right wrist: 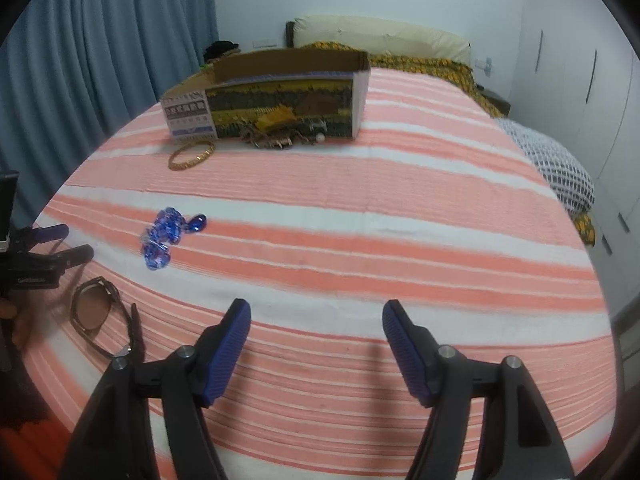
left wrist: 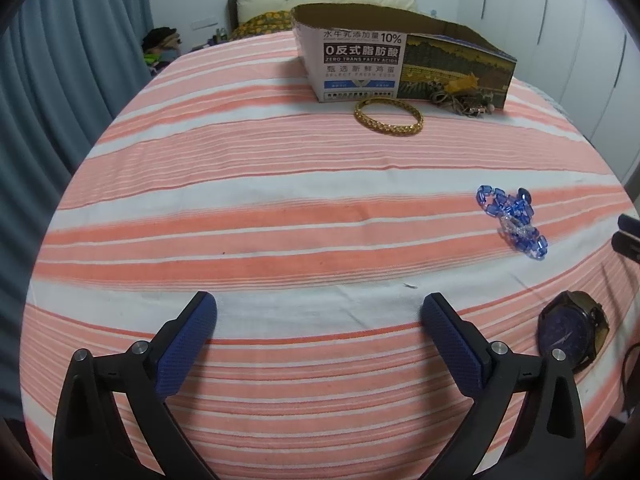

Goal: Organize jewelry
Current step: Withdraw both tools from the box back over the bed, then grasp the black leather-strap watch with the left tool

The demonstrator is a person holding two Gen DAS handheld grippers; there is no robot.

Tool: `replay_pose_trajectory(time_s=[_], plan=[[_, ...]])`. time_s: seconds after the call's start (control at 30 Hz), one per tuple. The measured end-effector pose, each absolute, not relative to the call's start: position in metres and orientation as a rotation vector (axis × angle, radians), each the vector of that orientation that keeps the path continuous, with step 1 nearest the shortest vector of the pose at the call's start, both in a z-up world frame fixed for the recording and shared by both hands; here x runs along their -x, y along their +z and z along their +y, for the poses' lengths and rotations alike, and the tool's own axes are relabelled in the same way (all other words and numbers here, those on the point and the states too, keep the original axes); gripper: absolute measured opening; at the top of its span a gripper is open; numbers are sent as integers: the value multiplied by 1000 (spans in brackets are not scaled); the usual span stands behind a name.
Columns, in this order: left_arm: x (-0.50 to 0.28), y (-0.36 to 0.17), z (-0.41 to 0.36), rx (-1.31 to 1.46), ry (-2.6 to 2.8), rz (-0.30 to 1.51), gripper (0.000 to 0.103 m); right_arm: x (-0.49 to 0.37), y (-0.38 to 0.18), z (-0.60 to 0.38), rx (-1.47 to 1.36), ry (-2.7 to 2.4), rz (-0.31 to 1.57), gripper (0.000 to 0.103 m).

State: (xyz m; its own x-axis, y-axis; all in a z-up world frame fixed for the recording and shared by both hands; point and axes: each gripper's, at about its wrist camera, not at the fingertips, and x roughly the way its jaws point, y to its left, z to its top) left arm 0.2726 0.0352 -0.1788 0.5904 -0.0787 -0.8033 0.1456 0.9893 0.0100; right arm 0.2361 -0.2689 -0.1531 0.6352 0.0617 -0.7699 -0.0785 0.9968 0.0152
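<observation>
An open cardboard box stands at the far side of the striped bedspread; it also shows in the right wrist view. A gold bangle lies in front of it, beside a tangle of brownish jewelry. A blue bead bracelet lies mid-bed. A dark wristwatch lies near the front edge. My left gripper is open and empty above the bedspread; it also shows in the right wrist view. My right gripper is open and empty.
The striped bedspread covers the bed. Blue curtains hang at the left. Pillows and a patterned blanket lie at the head. A checked cushion and white wardrobe doors are at the right.
</observation>
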Motion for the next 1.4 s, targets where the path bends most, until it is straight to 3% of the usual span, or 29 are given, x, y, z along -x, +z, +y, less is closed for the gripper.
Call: replay_pose_trajectory(time_s=[0.33, 0.67, 1.0, 1.4], plan=[[-270, -179, 35, -68, -123, 929, 103, -236, -167, -291, -83, 36, 917, 71], [-267, -176, 37, -58, -168, 938, 102, -238, -175, -271, 27, 27, 914, 89], [-220, -132, 19, 133, -429, 781, 102, -236, -177, -266, 45, 29, 884, 95], [-227, -164, -88, -280, -678, 893, 102, -237, -178, -265, 46, 28, 882, 96]])
